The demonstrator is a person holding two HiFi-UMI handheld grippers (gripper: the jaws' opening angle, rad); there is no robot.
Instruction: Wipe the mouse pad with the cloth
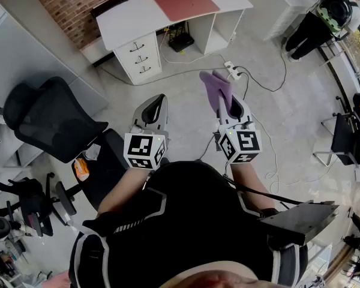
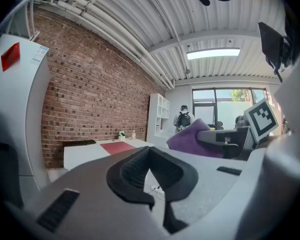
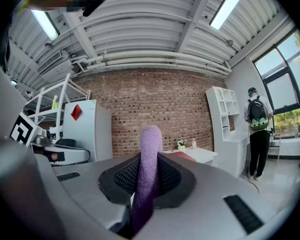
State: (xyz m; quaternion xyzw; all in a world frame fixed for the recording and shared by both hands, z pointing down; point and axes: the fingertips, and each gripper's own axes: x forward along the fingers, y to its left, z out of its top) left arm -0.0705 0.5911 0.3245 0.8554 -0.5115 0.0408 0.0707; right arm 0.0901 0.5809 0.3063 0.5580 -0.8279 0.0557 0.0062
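- The left gripper (image 1: 155, 107) is held out in front of the person's body. Its jaws are together with nothing between them, and only a sliver of floor shows behind the pads.
- The red mouse pad (image 1: 184, 2) lies flat on the white tabletop (image 1: 132, 18), well apart from both grippers and across a stretch of open floor. Its long axis runs along the length of the tabletop, slightly tilted in the head view. A dark keyboard (image 1: 117, 2) sits just to its left.
- The purple cloth (image 1: 215, 86) is pinched in the right gripper (image 1: 228, 104), whose jaws are clamped on it.
- In the right gripper view the cloth stands between the pads as a narrow bunched strip. Its long axis follows the jaws, and its free end points forward and away from the person, towards the tabletop.
- As a judgement, the wiping has not begun. The cloth is in hand, which is the only part done. Carrying it to the tabletop, laying it on the mouse pad and stroking across the surface all appear to remain.
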